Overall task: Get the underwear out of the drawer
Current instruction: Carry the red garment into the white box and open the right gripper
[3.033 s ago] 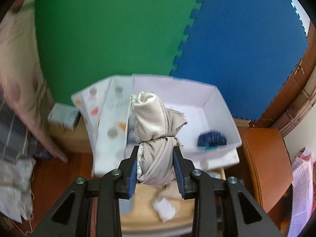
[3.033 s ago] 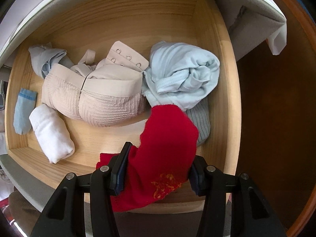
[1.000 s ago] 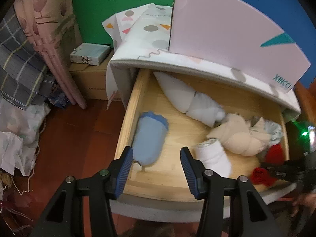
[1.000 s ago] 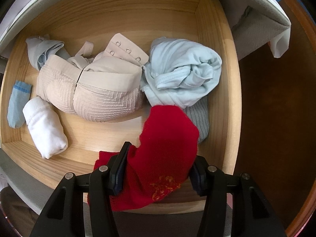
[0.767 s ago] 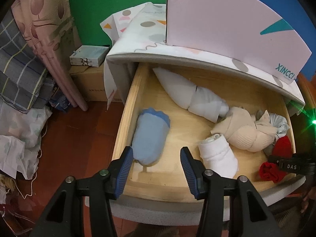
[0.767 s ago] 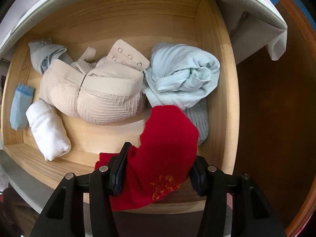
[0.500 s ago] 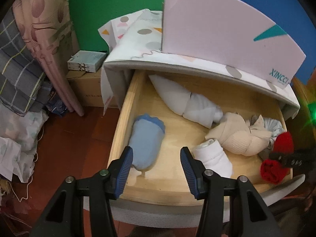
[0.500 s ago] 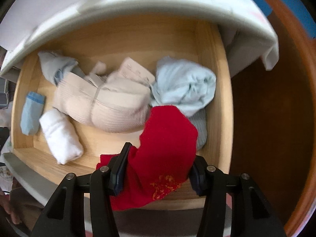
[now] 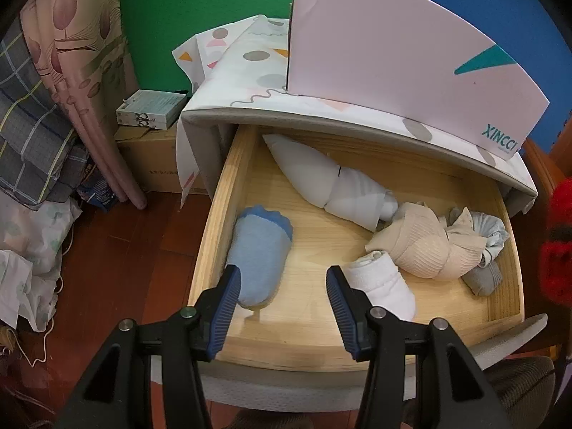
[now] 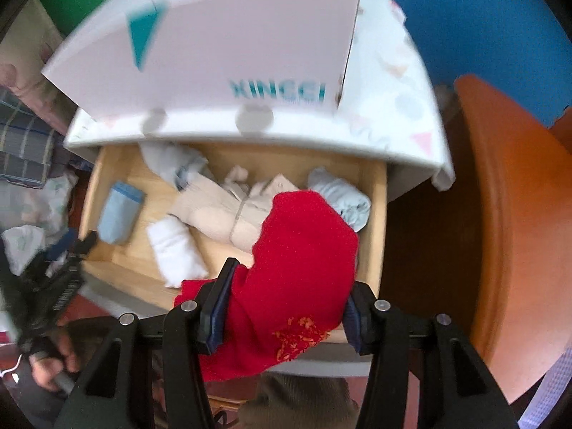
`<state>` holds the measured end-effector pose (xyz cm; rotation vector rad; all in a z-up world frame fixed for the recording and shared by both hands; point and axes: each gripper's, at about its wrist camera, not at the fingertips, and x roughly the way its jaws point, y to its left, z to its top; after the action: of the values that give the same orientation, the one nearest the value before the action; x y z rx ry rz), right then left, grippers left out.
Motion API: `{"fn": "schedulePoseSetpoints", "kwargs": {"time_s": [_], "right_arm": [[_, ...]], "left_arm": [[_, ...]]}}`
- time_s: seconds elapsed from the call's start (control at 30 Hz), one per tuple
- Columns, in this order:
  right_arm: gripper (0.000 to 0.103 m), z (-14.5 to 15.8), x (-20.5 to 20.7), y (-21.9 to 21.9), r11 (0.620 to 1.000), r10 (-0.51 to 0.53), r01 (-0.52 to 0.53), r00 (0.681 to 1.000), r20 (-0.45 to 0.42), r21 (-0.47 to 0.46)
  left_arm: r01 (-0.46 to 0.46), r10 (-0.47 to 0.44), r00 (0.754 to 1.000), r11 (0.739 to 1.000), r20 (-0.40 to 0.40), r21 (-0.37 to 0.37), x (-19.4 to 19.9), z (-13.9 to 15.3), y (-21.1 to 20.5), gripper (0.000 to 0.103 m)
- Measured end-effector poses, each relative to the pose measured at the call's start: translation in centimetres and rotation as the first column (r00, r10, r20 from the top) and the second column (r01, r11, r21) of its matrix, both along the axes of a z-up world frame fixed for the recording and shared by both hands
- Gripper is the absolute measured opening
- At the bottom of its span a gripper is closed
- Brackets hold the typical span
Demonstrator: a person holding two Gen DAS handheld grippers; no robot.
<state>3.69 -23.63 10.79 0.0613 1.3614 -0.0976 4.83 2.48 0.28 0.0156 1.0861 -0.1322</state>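
Your drawer [image 9: 228,193] sits pulled out under the cabinet top [image 9: 357,121], with a box [image 9: 393,53] on top. Inside, one roll [image 9: 257,257] hugs the left wall, another roll [image 9: 382,286] near the front, and a bra [image 9: 418,246] to its right.

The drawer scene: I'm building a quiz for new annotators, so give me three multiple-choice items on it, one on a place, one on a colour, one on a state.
1. The light blue roll lies in the drawer by its: A left wall; B right wall; C back wall.
2. The right hand-held gripper holds a garment that is: A white; B red; C grey.
3. The left hand-held gripper is: A shut on cloth; B open, empty; C out of view.

Answers:
A: the light blue roll lies along the left wall of the drawer.
B: the red garment fills the right hand-held gripper.
B: nothing sits between the fingers of the left hand-held gripper.
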Motion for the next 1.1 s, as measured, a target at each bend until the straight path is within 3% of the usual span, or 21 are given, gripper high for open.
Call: {"fn": "schedulePoseSetpoints", "kwargs": {"time_s": [0.23,0.43,0.57,0.73,0.93,1.1], "right_arm": [[0.048,8.9,3.6,0.4,0.999,0.017,-0.012,0.991,0.133,-0.037],[0.048,12.3,10.0,0.8,0.998,-0.004,0.016,0.976,0.217,-0.056],[0.048,11.2,14.3,1.3,0.998,-0.022,0.035,0.975,0.222,-0.054],[0.049,7.0,18.7,1.8,0.998,-0.044,0.050,0.985,0.168,-0.032],[0.051,3.1,20.7,2.4,0.998,-0.043,0.049,0.994,0.105,-0.050],[0.059,0.5,21.3,2.6,0.998,-0.047,0.049,0.998,0.049,-0.030]], "left_arm": [[-0.003,0.003,1.000,1.000,-0.003,-0.003,0.1,-0.1,0.0,0.051],[-0.009,0.009,1.000,1.000,-0.001,-0.008,0.1,0.0,0.2,0.051],[-0.020,0.020,1.000,1.000,0.010,-0.021,0.1,0.1,0.5,0.051],[-0.059,0.060,0.998,0.997,0.019,-0.045,0.2,0.3,1.5,0.051],[-0.057,0.058,0.998,0.998,0.023,-0.038,0.3,0.3,1.3,0.051],[-0.062,0.063,0.998,0.997,0.024,-0.046,0.3,0.3,1.4,0.051]]}}
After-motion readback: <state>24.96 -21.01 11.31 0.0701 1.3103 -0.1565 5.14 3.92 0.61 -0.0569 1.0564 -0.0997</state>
